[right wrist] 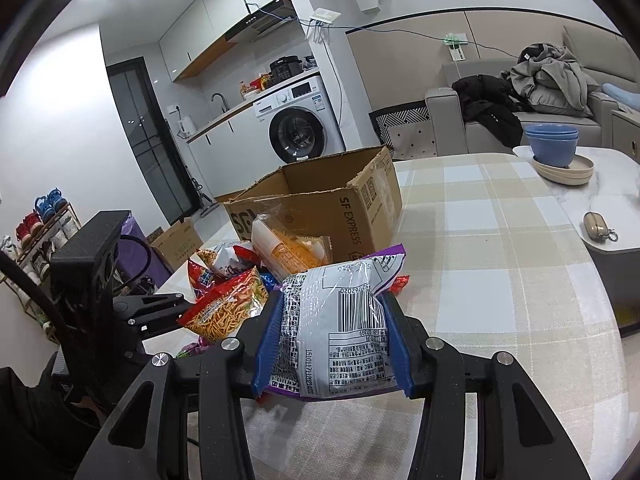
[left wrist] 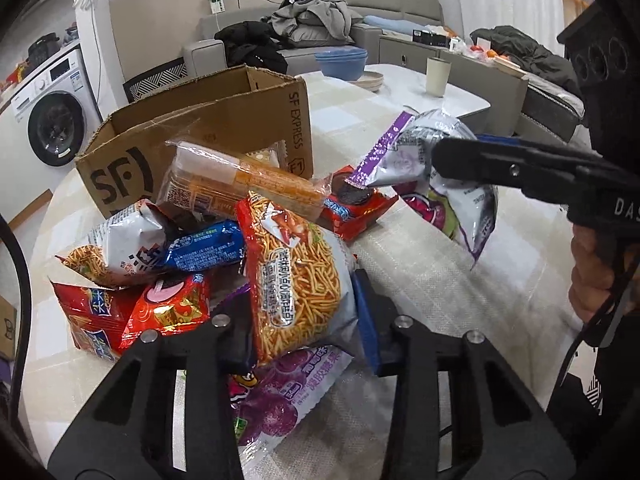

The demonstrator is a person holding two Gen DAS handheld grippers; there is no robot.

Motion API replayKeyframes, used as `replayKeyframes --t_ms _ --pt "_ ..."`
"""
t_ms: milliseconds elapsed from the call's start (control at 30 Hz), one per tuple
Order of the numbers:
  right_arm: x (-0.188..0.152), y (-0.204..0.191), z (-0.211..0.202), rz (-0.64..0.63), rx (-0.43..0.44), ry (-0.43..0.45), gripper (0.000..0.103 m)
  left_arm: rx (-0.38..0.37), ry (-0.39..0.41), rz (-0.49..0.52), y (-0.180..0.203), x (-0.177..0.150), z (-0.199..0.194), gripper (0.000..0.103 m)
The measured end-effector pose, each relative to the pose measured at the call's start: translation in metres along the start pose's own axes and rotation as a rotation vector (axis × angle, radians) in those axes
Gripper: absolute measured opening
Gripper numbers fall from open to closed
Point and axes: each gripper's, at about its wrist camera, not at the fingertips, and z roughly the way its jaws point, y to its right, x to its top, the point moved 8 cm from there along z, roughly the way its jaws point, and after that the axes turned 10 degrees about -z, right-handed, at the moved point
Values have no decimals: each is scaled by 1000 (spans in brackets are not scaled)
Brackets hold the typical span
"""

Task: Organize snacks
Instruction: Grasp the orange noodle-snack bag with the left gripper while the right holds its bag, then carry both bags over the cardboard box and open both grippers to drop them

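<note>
Checked cloth table (left wrist: 420,264), soft weave. Cardboard box (left wrist: 224,120) at 11 o'clock, corrugated, flaps open; its inside is hidden from me. Most of the sorting is left: the crinkly foil snack pile (left wrist: 168,256) sits at 9 o'clock, outside the box. My left gripper (left wrist: 304,312) is clamped on the noodle-snack bag (left wrist: 296,276); my right gripper (right wrist: 332,340) pinches the glossy purple-white bag (right wrist: 340,320) aloft at 2 o'clock.

Two close wrist views, shared snack pile (left wrist: 224,248)
</note>
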Motion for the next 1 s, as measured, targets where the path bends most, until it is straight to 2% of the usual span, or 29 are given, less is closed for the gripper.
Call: replayKeyframes --t_ms 200,600,1000 --pt "2 -3 -2 -5 0 16 48 -21 44 -40 -9 5 -16 36" --pt "12 -11 -9 -11 -9 80 48 -12 147 -120 -47 31 -59 36" --pt "49 -18 -4 -42 -54 147 48 31 232 -189 -105 74 -98 36"
